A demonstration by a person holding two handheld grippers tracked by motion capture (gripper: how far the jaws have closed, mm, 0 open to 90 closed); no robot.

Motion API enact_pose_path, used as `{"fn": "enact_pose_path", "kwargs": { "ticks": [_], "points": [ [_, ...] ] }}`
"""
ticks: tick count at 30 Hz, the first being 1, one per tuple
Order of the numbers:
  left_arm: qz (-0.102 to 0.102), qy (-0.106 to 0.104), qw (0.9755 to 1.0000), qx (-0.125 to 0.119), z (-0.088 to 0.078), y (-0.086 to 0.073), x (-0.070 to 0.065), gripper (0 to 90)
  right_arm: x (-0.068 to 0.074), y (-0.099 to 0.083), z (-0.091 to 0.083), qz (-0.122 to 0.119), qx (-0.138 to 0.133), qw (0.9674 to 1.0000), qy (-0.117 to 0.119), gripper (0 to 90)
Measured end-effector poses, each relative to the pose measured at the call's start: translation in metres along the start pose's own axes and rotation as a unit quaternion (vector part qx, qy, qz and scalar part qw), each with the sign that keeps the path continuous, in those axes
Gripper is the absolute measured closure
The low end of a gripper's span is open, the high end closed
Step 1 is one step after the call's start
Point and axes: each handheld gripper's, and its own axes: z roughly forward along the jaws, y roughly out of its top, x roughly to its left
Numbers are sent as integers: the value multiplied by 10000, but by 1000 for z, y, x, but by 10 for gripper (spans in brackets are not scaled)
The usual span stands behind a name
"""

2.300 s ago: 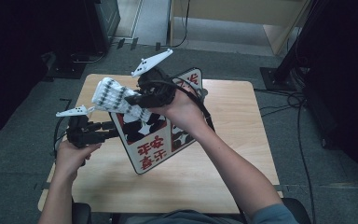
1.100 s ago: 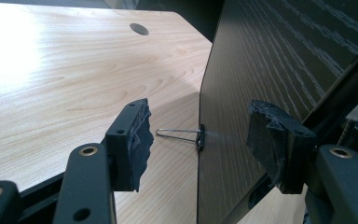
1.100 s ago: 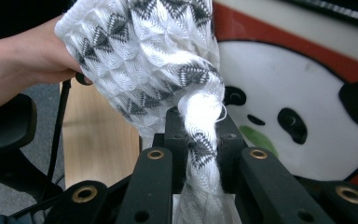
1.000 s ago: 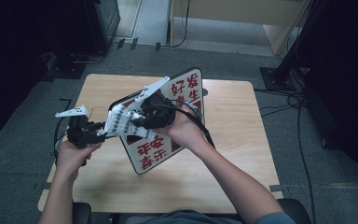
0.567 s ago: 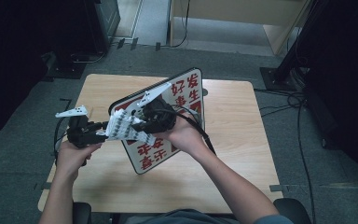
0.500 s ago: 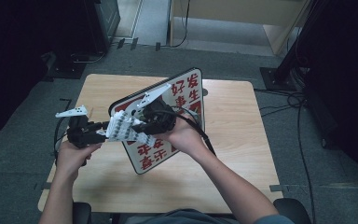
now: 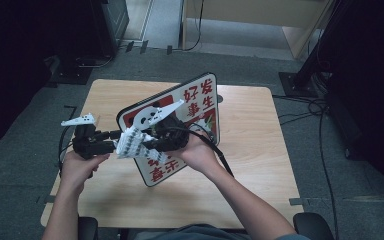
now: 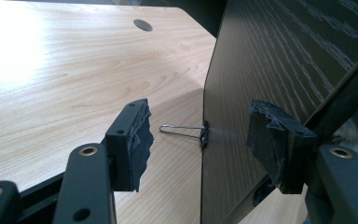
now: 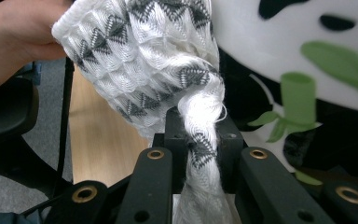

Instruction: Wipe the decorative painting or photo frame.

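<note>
A board (image 7: 196, 102) with a panda picture and red characters stands tilted on the wooden table (image 7: 252, 165). My right gripper (image 7: 141, 143) is shut on a white cloth (image 7: 129, 142) with a grey zigzag pattern, twisted between its pads (image 9: 200, 135) and bunched above them (image 9: 144, 51), in front of the panda picture (image 9: 307, 46). My left gripper (image 7: 113, 136) is open. Its jaws (image 8: 203, 140) straddle the board's edge, where a small binder clip (image 8: 201, 134) is fixed; the left pad stands clear of it. The board's dark wood-grain back (image 8: 270, 60) fills the right side.
A round cable hole (image 8: 142, 24) lies at the table's far side. Cables (image 7: 215, 150) trail from the right gripper over the table. Dark furniture and floor cables surround the table. A hand (image 9: 18, 32) shows behind the cloth.
My right gripper has come down and to the left with the cloth, from above the board to beside the left gripper. The left gripper has stayed put.
</note>
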Motion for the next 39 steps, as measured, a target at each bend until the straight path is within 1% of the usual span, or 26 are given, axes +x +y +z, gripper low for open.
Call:
{"fn": "enact_pose_path", "kwargs": {
  "ticks": [4,8,9,14,18,22,26,31,33,36,39],
  "points": [
    [-35,-23,10000,-5,0,0,0,397,1,-5,4,40,-3,10000,37,809],
    [-62,3,10000,-9,2,0,-1,401,1,-10,7,47,-32,10000,56,809],
    [-70,-2,10000,-9,2,0,-1,402,2,-11,8,86,-33,9999,78,809],
    [-62,-9,10000,-8,2,0,-2,408,2,-16,10,102,-68,9999,110,809],
    [-30,2,10000,4,2,0,-2,410,2,-20,13,122,-13,9998,131,809],
    [-29,-3,10000,2,2,0,-2,412,2,-24,16,175,-28,9997,162,809],
    [-27,1,10000,0,2,0,-2,413,2,-28,19,177,-16,9997,168,810],
    [-2,8,10000,12,1,0,-2,416,3,-33,23,219,55,9996,187,809],
    [-23,5,10000,14,1,0,-2,416,3,-34,24,227,42,9995,206,810],
    [18,42,10000,17,1,0,-3,416,3,-37,26,233,19,9995,206,810],
    [9,24,10000,24,1,0,-3,417,4,-39,27,245,28,9995,205,810]
  ]
}}
